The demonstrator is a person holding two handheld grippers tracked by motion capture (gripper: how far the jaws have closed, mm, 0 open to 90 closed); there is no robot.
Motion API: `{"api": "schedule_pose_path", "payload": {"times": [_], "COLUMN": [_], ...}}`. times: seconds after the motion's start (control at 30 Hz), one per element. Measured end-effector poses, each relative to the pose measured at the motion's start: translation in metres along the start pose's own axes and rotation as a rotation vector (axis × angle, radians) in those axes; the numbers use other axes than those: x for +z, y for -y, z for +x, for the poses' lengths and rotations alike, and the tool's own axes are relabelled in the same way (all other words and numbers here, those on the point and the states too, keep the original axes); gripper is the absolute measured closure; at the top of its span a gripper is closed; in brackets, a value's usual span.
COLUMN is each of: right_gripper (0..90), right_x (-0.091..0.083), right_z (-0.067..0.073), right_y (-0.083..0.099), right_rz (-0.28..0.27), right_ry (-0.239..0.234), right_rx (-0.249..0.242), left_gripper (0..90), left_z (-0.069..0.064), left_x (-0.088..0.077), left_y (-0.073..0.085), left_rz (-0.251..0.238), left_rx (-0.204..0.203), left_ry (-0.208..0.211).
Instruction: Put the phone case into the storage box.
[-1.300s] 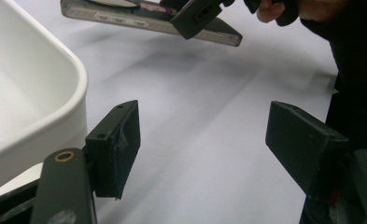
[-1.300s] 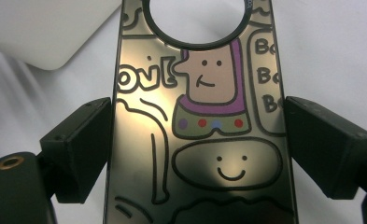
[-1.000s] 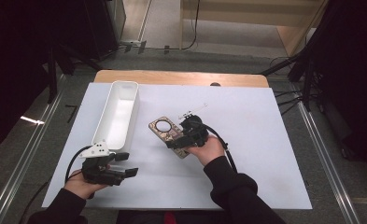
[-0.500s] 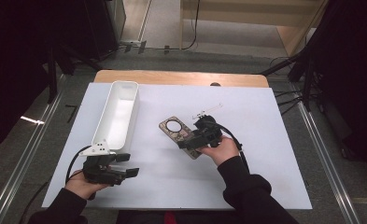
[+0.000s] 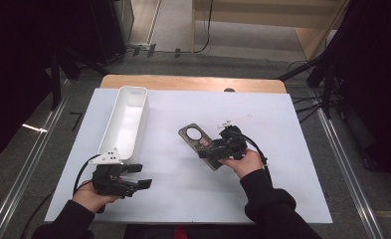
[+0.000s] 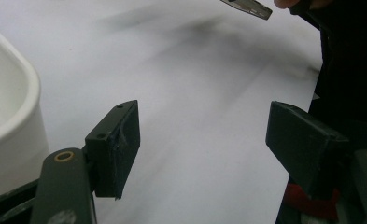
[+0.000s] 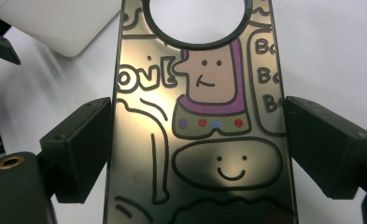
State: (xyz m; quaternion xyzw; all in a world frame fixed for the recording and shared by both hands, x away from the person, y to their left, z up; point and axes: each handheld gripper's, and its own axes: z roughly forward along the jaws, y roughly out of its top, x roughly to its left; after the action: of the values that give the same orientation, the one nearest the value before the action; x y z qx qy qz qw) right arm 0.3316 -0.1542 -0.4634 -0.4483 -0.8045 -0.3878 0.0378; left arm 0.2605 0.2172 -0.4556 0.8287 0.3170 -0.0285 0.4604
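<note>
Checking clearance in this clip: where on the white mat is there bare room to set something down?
Bare: the strip between the white tray and the phone case, and the mat's right side. Crowded: around the right gripper on the case; left gripper at the tray's near end.

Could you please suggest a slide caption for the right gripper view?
Right tongs straddle a glossy cartoon-printed phone case with round camera cutout, lying on the white table.

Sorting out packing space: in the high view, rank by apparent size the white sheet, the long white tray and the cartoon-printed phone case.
1. White sheet covering the table
2. Long white plastic tray
3. Dark cartoon-printed phone case with a round camera cutout, partly covered by the right hand-held gripper
</note>
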Motion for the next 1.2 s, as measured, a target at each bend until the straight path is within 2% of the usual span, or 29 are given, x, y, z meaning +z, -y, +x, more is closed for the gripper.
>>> {"api": "schedule_pose_path", "payload": {"times": [0.17, 0.23, 0.3, 0.57, 0.67, 0.8, 0.9, 1.07, 1.2], "right_gripper": [11.0, 11.0, 11.0, 11.0, 11.0, 11.0, 11.0, 11.0, 11.0], "right_x": [-0.005, -0.008, -0.009, -0.011, -0.012, -0.014, -0.014, -0.015, -0.019], "right_z": [-0.005, -0.005, -0.005, -0.004, -0.004, -0.004, -0.005, -0.004, -0.004], "right_y": [0.005, 0.006, 0.007, 0.010, 0.011, 0.013, 0.015, 0.018, 0.018], "right_rz": [-0.016, -0.020, -0.012, -0.015, -0.018, -0.023, -0.023, -0.022, -0.030], "right_ry": [-0.018, -0.023, -0.034, -0.043, -0.045, -0.049, -0.064, -0.064, -0.063], "right_rx": [0.037, 0.043, 0.052, 0.056, 0.063, 0.068, 0.076, 0.068, 0.065], "left_gripper": [25.9, 25.9, 25.9, 26.0, 26.1, 26.1, 26.3, 27.1, 27.1], "left_z": [-0.005, -0.006, -0.007, -0.012, -0.015, -0.018, -0.020, -0.026, -0.030], "left_x": [0.004, 0.004, 0.003, 0.006, 0.007, 0.010, 0.013, 0.020, 0.028], "left_y": [-0.005, -0.008, -0.011, -0.016, -0.020, -0.028, -0.034, -0.040, -0.045], "left_rz": [0.010, 0.027, 0.021, 0.040, 0.035, 0.019, 0.045, 0.030, 0.020], "left_rx": [-0.008, -0.030, -0.048, -0.067, -0.067, -0.075, -0.094, -0.073, -0.034], "left_ry": [0.012, 0.024, 0.030, 0.023, 0.029, 0.017, 0.017, 0.008, 0.004]}}
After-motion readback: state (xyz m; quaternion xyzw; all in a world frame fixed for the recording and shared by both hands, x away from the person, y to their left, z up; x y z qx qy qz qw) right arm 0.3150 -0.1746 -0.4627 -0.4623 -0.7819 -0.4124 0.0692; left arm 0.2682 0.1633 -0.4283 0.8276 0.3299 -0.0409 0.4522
